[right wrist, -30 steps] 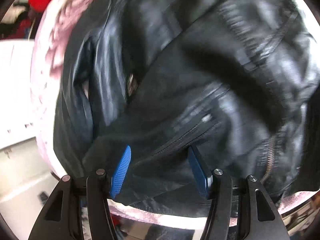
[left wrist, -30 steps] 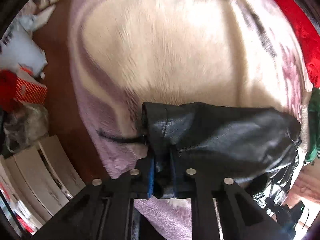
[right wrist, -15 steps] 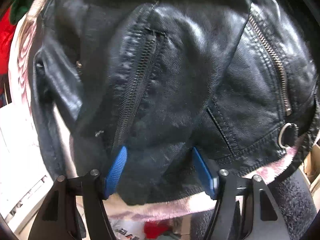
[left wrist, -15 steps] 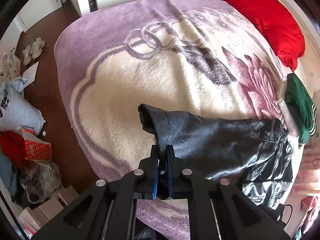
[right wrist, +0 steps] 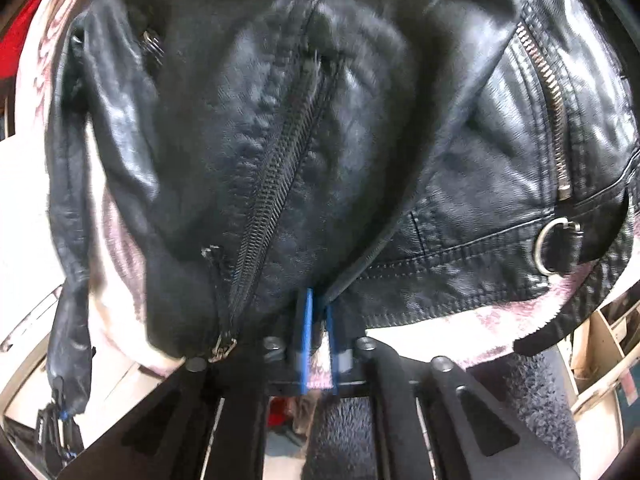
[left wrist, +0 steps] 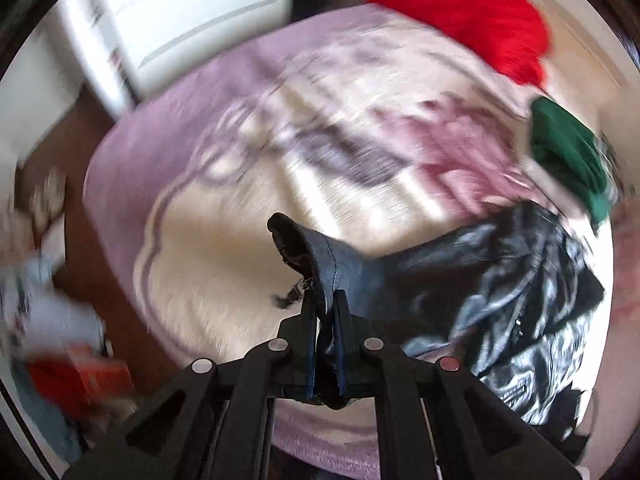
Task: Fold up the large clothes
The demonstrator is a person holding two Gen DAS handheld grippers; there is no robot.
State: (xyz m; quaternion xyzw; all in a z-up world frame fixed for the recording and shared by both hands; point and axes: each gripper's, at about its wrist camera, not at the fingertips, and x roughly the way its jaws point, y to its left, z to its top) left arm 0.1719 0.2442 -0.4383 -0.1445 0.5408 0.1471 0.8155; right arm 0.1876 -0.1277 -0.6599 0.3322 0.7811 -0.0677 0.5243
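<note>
A black leather jacket point(left wrist: 500, 280) lies on a bed with a purple and cream blanket point(left wrist: 248, 184). My left gripper point(left wrist: 325, 300) is shut on the end of one sleeve point(left wrist: 316, 252) and holds it lifted above the blanket. In the right wrist view the jacket point(right wrist: 340, 120) fills the frame, with a central zipper point(right wrist: 272, 184), a slanted pocket zipper point(right wrist: 548, 108) and a metal ring point(right wrist: 554, 246) at the hem. My right gripper point(right wrist: 318, 308) is shut on the jacket's lower edge beside the zipper.
A red garment point(left wrist: 472, 12) and a green garment point(left wrist: 568, 156) lie at the far right of the bed. White furniture point(left wrist: 180, 20) stands behind the bed. Bags and a red box point(left wrist: 80, 376) clutter the brown floor on the left.
My right gripper has closed from wide open onto the jacket's lower edge. My left gripper has lifted the sleeve higher and swung; its view is now blurred.
</note>
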